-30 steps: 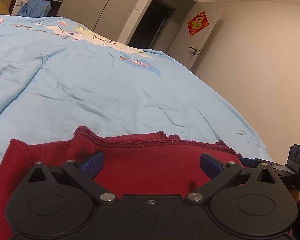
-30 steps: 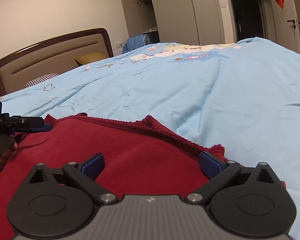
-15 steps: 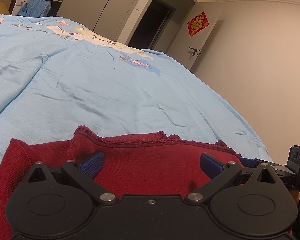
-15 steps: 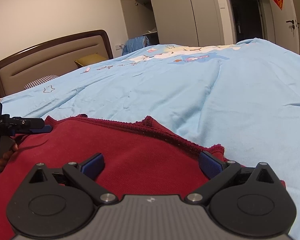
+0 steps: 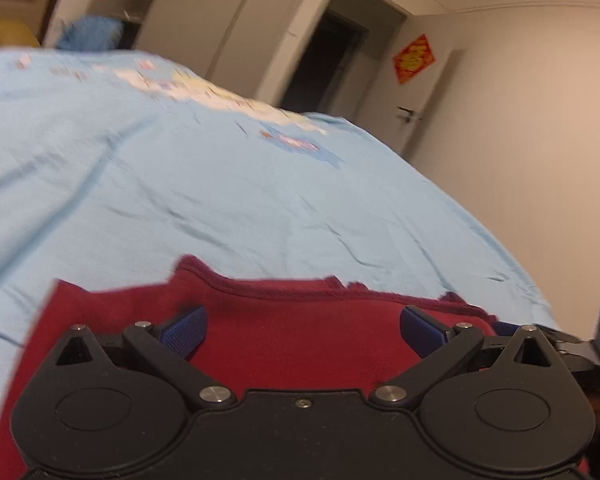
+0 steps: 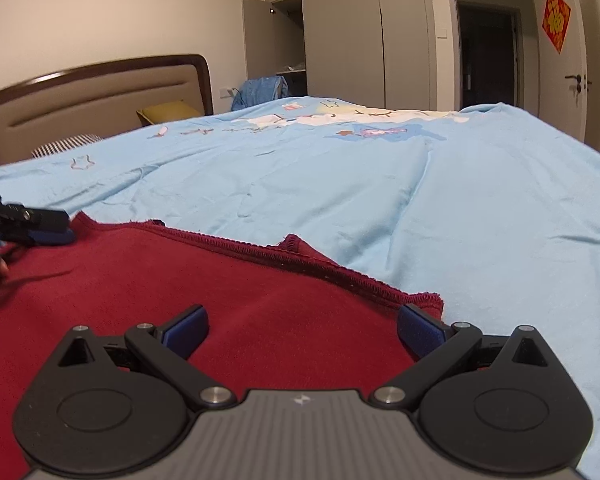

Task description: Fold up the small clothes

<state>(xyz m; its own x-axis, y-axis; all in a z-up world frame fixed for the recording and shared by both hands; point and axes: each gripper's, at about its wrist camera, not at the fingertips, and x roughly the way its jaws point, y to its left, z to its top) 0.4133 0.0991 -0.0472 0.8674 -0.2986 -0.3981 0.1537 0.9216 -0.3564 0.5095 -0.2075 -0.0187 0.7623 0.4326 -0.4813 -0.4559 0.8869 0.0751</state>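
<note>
A dark red knit garment (image 5: pixel 100 308) lies spread flat on the light blue bed cover (image 5: pixel 228 200), its ribbed hem (image 6: pixel 300 260) towards the far side. My left gripper (image 5: pixel 302 328) hovers low over the garment's left part, open, its blue pads (image 5: pixel 184 330) wide apart with only cloth below. My right gripper (image 6: pixel 303 328) is open too, over the garment's right corner (image 6: pixel 428 298). From the right wrist view, the left gripper (image 6: pixel 32 222) shows at the far left by the garment's left edge. The right gripper (image 5: pixel 560 340) shows at the left wrist view's right edge.
The blue cover with cartoon prints stretches far ahead. A brown headboard (image 6: pixel 100 92), a yellow pillow (image 6: pixel 168 112) and a striped pillow (image 6: pixel 64 148) lie at the left. Grey wardrobes (image 6: pixel 360 40), a dark doorway (image 6: pixel 484 56) and a door with a red decoration (image 6: pixel 556 20) stand beyond the bed.
The left gripper has lifted a little and its view is now blurred by motion. The right gripper has barely moved. Both stay open over the garment.
</note>
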